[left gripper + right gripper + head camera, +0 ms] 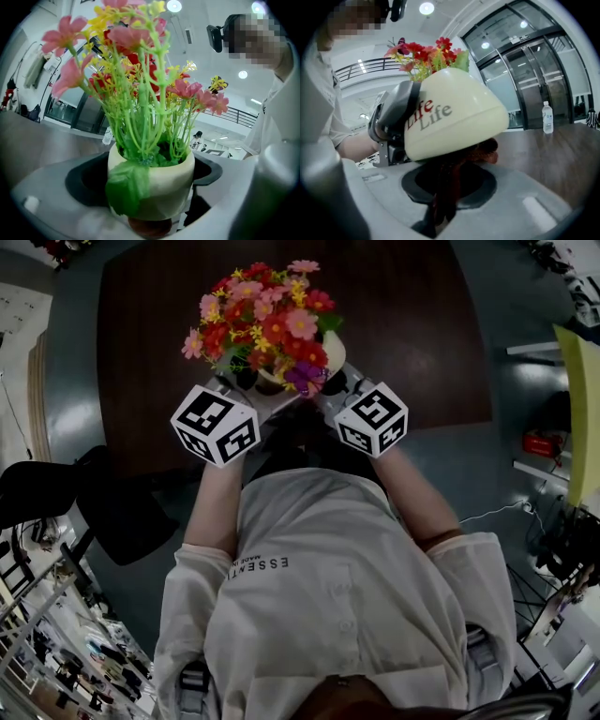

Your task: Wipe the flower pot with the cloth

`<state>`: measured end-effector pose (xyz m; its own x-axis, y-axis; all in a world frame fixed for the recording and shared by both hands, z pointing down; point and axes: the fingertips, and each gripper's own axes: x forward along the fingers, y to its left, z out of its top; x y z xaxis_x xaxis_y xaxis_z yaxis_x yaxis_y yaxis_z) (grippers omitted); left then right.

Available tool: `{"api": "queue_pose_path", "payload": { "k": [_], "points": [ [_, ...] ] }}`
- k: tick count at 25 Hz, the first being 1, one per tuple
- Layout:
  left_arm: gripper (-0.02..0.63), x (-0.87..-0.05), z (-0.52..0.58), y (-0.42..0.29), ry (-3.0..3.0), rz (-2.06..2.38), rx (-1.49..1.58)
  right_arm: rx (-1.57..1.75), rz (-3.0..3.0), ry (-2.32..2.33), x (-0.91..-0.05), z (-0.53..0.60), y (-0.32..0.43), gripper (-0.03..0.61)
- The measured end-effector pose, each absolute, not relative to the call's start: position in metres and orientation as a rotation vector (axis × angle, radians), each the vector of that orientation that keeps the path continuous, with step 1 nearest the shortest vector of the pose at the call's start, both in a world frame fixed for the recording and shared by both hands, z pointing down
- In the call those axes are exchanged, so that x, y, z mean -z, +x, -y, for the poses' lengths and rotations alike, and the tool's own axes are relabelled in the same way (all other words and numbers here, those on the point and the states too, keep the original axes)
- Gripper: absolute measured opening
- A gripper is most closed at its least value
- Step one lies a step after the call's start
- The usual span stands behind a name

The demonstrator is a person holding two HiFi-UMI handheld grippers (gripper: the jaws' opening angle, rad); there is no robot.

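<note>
A cream flower pot full of pink, red and yellow flowers is held up over the table between both grippers. My left gripper is shut on the pot, with one dark pad on each side of it. In the right gripper view the pot is tilted, shows the red print "Life", and has the left gripper's finger clamped across its side. My right gripper is shut on a dark red cloth, which is pressed against the pot's underside. The cloth also peeks out below the pot.
A dark brown table lies under the pot. A black chair stands at the left near the person. A water bottle stands far off on the table. Shelving and cables line the right side.
</note>
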<state>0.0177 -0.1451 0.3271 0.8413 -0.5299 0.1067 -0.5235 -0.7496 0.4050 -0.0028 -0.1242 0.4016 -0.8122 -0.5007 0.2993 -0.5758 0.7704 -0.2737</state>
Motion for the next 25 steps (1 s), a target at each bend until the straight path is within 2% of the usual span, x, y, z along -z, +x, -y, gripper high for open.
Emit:
{"api": "queue_pose_path", "payload": {
  "k": [6, 14, 17, 21, 25],
  "points": [
    [0.543, -0.335, 0.143, 0.014, 2.579, 0.788, 0.031, -0.477, 2.812, 0.677, -0.408, 0.089, -0.017, 0.048],
    [0.543, -0.344, 0.144, 0.003, 2.567, 0.794, 0.040, -0.573, 2.790, 0.355, -0.427, 0.040, -0.033, 0.048],
    [0.543, -0.345, 0.148, 0.005, 2.588, 0.800, 0.023, -0.627, 2.750, 0.455, -0.439, 0.050, -0.014, 0.048],
    [0.543, -0.353, 0.151, 0.001, 2.586, 0.794, 0.003, -0.842, 2.527, 0.829, -0.471, 0.094, 0.034, 0.048],
    [0.543, -0.372, 0.152, -0.005, 2.632, 0.778, -0.063, -0.927, 2.480, 1.142, -0.458, 0.143, 0.069, 0.048]
  ]
}}
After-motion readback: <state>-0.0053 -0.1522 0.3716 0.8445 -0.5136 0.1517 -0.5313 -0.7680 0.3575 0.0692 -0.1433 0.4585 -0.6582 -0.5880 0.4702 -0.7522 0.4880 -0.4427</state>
